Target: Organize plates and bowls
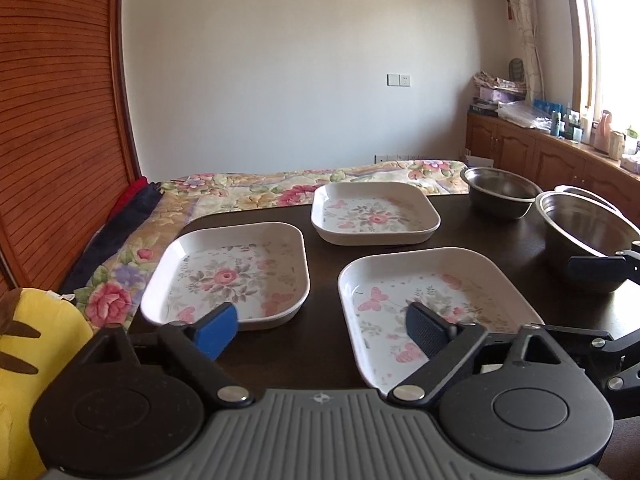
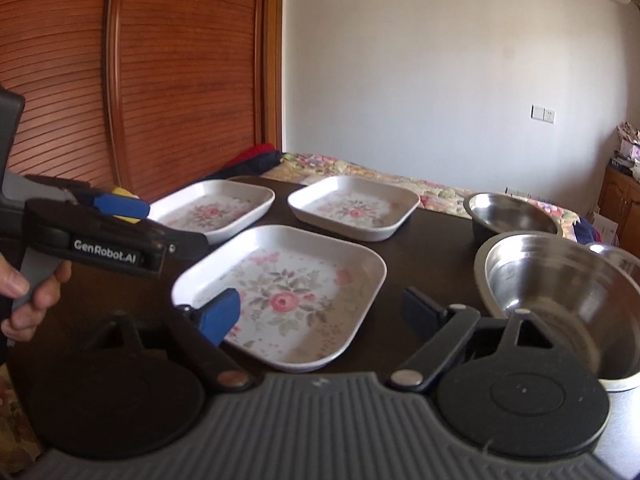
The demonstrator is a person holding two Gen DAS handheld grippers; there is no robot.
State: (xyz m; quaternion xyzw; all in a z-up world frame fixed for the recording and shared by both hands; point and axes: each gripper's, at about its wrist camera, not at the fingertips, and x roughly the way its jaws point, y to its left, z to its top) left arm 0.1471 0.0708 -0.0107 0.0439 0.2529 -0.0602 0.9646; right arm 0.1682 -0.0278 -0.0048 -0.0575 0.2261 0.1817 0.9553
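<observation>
Both grippers spread wide, gripping nothing, above the dark table (image 1: 280, 364).

Left gripper (image 1: 322, 330): blue rubber pads, jaws apart over the gap between two square, glossy white floral plates (image 1: 226, 274) (image 1: 436, 312). Right gripper (image 2: 322, 316): jaws apart, near plate at its left finger, round steel bowl (image 2: 560, 292) just beside its right finger. Third plate (image 1: 376, 212) and a smaller steel bowl (image 1: 500, 194) lie farther back.
</observation>
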